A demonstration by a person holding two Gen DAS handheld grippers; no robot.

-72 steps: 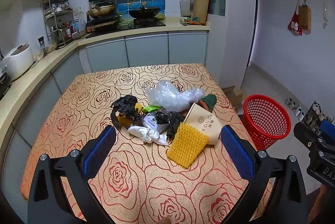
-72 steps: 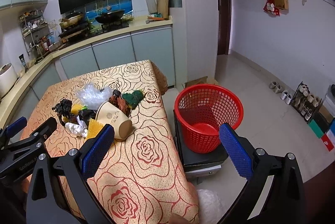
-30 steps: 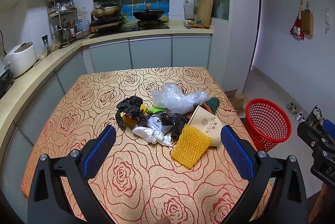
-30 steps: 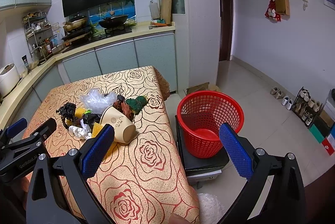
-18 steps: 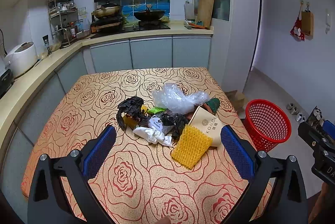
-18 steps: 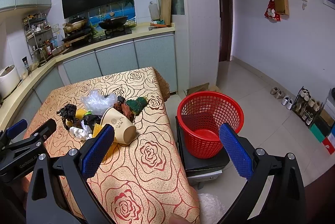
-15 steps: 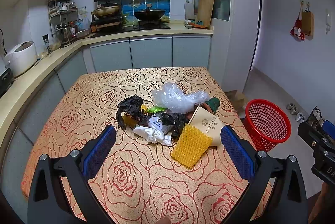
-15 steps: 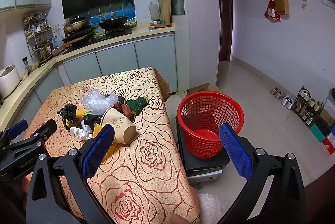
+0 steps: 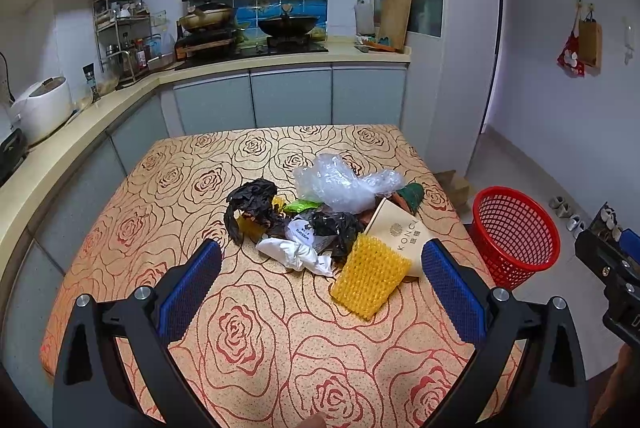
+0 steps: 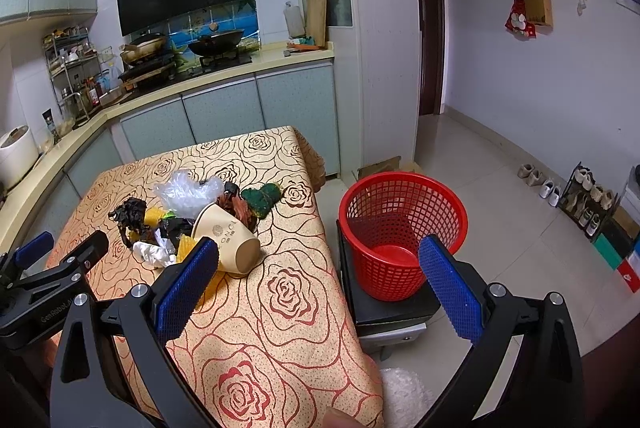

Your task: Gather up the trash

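A heap of trash lies mid-table: a yellow foam net (image 9: 369,280), a tipped beige paper cup (image 9: 402,232) (image 10: 228,236), a clear plastic bag (image 9: 344,181) (image 10: 186,191), black plastic (image 9: 252,205), white crumpled paper (image 9: 294,254) and a green scrap (image 10: 262,199). The red mesh basket (image 10: 402,232) (image 9: 512,234) stands on a low black stool right of the table. My left gripper (image 9: 318,270) hangs open in front of the heap, holding nothing. My right gripper (image 10: 318,268) is open too, spanning the table's right edge and the basket.
The rose-patterned tablecloth (image 9: 248,332) covers the table. Behind it runs an L-shaped kitchen counter (image 9: 288,61) with a stove and pans, and a rice cooker (image 9: 40,107) at left. Shoes and a rack (image 10: 580,193) line the right wall. Tiled floor (image 10: 492,187) lies around the basket.
Over 2.4 s both cameras have pulled back and risen slightly, so the heap and basket sit a little farther off. In the last half second nothing has moved.
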